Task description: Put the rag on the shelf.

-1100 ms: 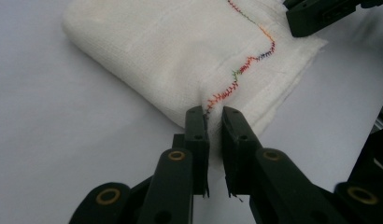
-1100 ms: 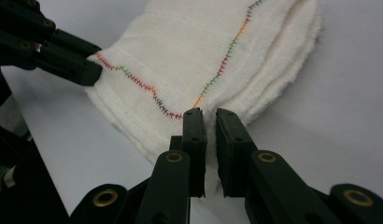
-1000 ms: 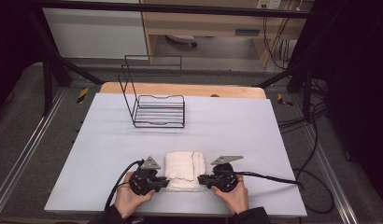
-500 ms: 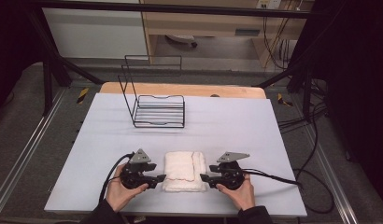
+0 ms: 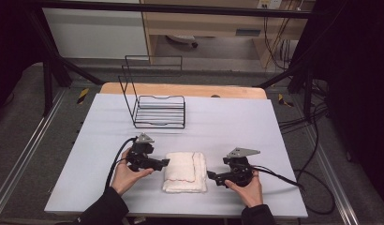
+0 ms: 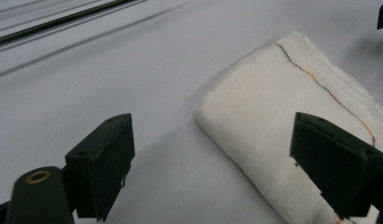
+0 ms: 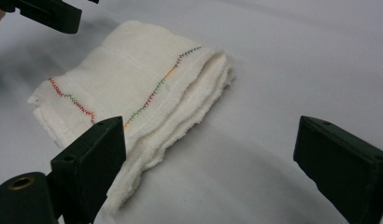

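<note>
A folded white towel [image 5: 184, 171] with coloured stitching lies flat near the table's front edge. My left gripper [image 5: 165, 162] sits just off its left side and my right gripper [image 5: 210, 176] just off its right side, both pointing inward at it. Both pairs of jaws have just been opening and now stand wide. In the left gripper view the towel [image 6: 283, 102] lies ahead of the left gripper [image 6: 217, 172], and no pad presses on it. In the right gripper view the towel [image 7: 133, 88] lies ahead and to the left of the right gripper [image 7: 215, 172].
A black wire rack [image 5: 155, 101] stands at the back left of the white table top [image 5: 237, 122]. Black cables [image 5: 293, 180] trail off the table's right side. Metal frame rails run along both sides of the table.
Both grippers let go of the towel, opened their jaws and drew apart, the left one going left and away, the right one going right. The towel stays folded on the table.
</note>
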Demonstrator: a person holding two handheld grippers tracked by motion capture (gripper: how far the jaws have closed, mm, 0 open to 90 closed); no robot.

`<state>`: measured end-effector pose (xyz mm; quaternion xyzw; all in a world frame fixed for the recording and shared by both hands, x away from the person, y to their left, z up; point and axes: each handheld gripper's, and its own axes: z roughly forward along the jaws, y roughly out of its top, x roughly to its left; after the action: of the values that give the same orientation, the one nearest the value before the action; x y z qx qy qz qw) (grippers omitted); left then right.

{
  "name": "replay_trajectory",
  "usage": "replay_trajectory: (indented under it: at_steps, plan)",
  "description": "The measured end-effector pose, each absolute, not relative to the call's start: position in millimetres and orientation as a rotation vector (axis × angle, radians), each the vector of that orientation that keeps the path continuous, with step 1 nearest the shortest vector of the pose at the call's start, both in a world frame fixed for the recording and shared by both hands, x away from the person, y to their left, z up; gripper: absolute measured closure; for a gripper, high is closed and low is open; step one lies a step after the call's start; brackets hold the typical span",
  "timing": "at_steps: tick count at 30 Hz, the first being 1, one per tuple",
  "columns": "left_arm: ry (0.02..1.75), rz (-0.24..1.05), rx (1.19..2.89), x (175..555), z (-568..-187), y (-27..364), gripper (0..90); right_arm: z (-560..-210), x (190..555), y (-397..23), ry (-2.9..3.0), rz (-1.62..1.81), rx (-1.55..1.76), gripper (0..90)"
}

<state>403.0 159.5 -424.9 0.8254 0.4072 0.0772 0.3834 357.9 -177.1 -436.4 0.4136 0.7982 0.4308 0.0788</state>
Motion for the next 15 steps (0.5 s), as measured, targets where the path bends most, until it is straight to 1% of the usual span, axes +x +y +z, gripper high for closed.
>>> replay_trajectory:
  at_steps: [1, 3, 5, 8, 11, 15]
  plan:
    - [1.035, 0.198, 2.099, 404.8, -426.3, 157.9, 12.7, -436.4, 358.1, -177.7, 2.387, 1.294, 1.247, 7.9]
    - [1.042, 0.206, 2.084, 408.0, -428.6, 153.9, 16.1, -436.9, 359.1, -179.1, 2.387, 1.292, 1.25, 7.3]
    - [1.05, 0.222, 2.083, 410.4, -430.6, 149.1, 21.1, -437.3, 359.2, -179.9, 2.384, 1.286, 1.259, 7.3]
    - [1.063, 0.234, 2.077, 412.2, -432.6, 145.5, 32.7, -437.6, 359.6, -181.1, 2.381, 1.287, 1.266, 7.0]
    - [1.083, 0.229, 2.075, 414.6, -436.6, 143.7, 41.8, -437.2, 360.7, -182.2, 2.377, 1.288, 1.272, 6.4]
    - [1.091, 0.227, 2.095, 414.9, -442.3, 142.3, 49.6, -436.5, 361.9, -183.4, 2.373, 1.288, 1.275, 5.0]
